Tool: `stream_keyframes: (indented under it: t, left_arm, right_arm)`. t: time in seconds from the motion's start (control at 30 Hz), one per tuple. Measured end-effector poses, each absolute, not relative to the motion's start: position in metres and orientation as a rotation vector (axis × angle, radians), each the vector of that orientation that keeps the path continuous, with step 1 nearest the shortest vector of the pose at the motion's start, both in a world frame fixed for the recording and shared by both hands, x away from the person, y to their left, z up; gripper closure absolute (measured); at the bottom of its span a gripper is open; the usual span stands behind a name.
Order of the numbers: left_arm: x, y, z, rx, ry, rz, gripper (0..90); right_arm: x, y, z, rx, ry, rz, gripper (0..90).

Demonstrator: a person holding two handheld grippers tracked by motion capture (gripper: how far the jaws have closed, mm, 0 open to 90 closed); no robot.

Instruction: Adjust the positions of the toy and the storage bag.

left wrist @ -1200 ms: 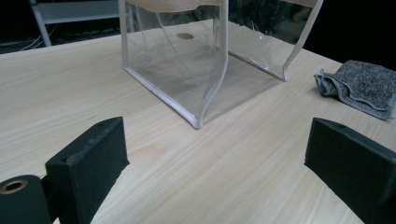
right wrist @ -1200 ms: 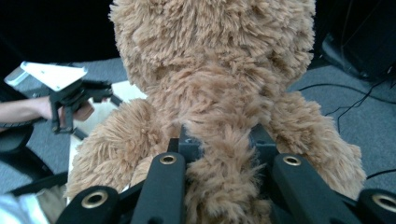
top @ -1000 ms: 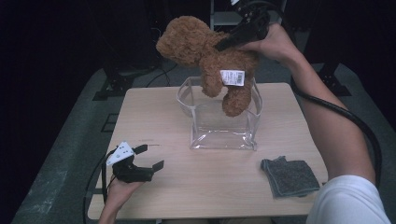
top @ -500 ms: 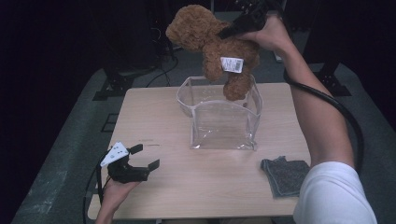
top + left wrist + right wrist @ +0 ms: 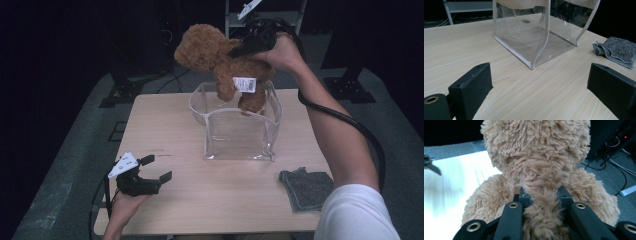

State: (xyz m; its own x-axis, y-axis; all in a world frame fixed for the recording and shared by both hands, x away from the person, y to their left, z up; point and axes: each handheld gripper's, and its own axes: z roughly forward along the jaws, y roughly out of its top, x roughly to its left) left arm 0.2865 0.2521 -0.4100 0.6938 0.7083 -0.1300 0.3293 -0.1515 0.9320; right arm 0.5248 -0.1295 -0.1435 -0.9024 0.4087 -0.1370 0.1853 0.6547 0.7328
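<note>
Claw (image 5: 541, 195) pinches fluffy brown teddy (image 5: 220, 57).

Teddy bear (image 5: 220, 57) was warm brown, curly plush all over, with a white printed tag (image 5: 244, 84) on its side. Bag (image 5: 240, 135) was clear see-through plastic with cream-white woven trim and edging. Table (image 5: 165, 125) was pale wood with fine straight grain. Folded cloth (image 5: 306, 187) was dark grey, speckled terry. Right gripper (image 5: 239, 50) was black; left gripper (image 5: 157, 169) black too, with a light grey top plate. Floor was dull grey carpet, surroundings near black.
</note>
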Motion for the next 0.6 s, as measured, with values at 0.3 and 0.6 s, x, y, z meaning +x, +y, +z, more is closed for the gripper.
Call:
stream_keyframes:
  t: [0.3, 0.6]
  left_arm:
    - [0.287, 0.256, -0.408, 1.724, 0.837, 0.402, 4.5]
    - [0.288, 0.259, -0.409, 1.722, 0.841, 0.396, 4.6]
  right_arm:
    - [0.491, -0.113, -0.143, 0.369, 2.623, 1.088, 72.2]
    - [0.469, -0.105, -0.144, 0.319, 2.684, 1.109, 72.2]
